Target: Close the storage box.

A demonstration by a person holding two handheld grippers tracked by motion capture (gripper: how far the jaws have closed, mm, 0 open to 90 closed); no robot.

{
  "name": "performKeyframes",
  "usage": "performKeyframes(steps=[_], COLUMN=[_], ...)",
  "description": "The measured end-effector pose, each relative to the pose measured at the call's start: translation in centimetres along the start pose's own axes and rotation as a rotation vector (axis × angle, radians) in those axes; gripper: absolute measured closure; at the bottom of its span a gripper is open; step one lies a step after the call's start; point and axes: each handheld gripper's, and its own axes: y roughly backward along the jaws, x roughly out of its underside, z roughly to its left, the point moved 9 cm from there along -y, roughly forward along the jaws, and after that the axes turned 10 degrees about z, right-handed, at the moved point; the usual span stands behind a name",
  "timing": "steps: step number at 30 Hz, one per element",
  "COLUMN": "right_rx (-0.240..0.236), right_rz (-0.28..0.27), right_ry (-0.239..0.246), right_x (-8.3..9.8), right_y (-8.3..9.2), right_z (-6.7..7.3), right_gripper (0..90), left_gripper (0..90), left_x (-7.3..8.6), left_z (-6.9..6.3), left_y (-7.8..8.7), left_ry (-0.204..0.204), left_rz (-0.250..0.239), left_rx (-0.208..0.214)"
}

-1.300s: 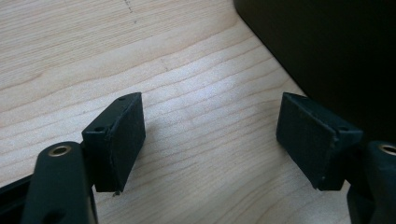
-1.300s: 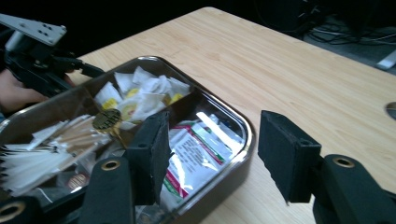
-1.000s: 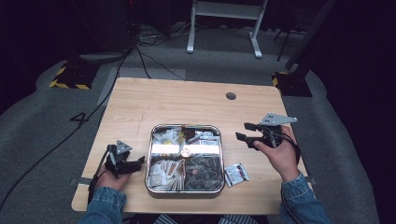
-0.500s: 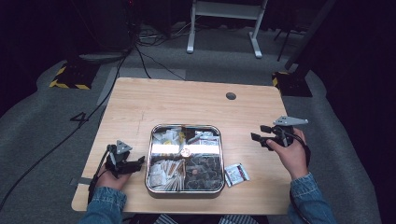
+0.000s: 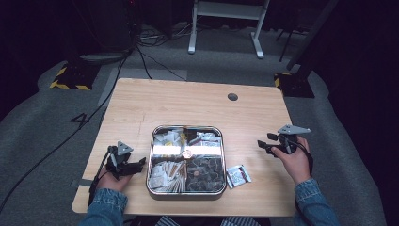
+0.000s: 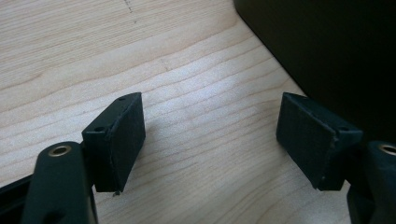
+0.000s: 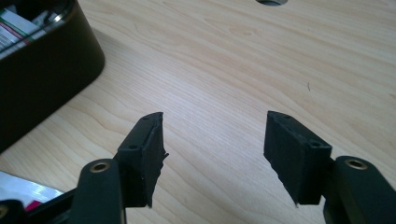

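Left gripper (image 5: 139, 164): open, empty, parked beside tray (image 5: 155, 188).
Right gripper (image 5: 263, 143): jaws just widened, empty.
Packet (image 5: 238, 175): lies outside tray, probably sorted out.

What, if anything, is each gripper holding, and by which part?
Nothing. The left gripper and right gripper both stand open over bare table, with nothing between their jaws.

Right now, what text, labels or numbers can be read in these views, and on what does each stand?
"4": marked in black on the grey floor left of the table.
Packets in the tray: print too small to read.
Packet beside the tray: print blurred, unreadable.
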Motion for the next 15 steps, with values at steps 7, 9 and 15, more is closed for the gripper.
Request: performKeyframes(steps=[7, 9, 15], right_rx=[-0.010, -0.012, 0.016], right_rz=[0.041, 0.049, 0.070], right_ry=[-0.009, -0.013, -0.011], right_x=[2.1, 2.5, 3.1], right_y=[-1.6, -2.0, -2.6], right_z=[0.0, 0.0, -0.3], right_gripper=[37.0, 36.4, 33.1], left_gripper=[24.3, 24.3, 24.3], left_x=[0.0, 0.0, 0.0], left_z=[0.0, 0.0, 0.0], left_y=[0.0, 0.0, 0.0], left_ry=[0.000, 0.000, 0.000], left_rz=[0.000, 0.000, 0.000], left_rx=[0.000, 0.000, 0.000])
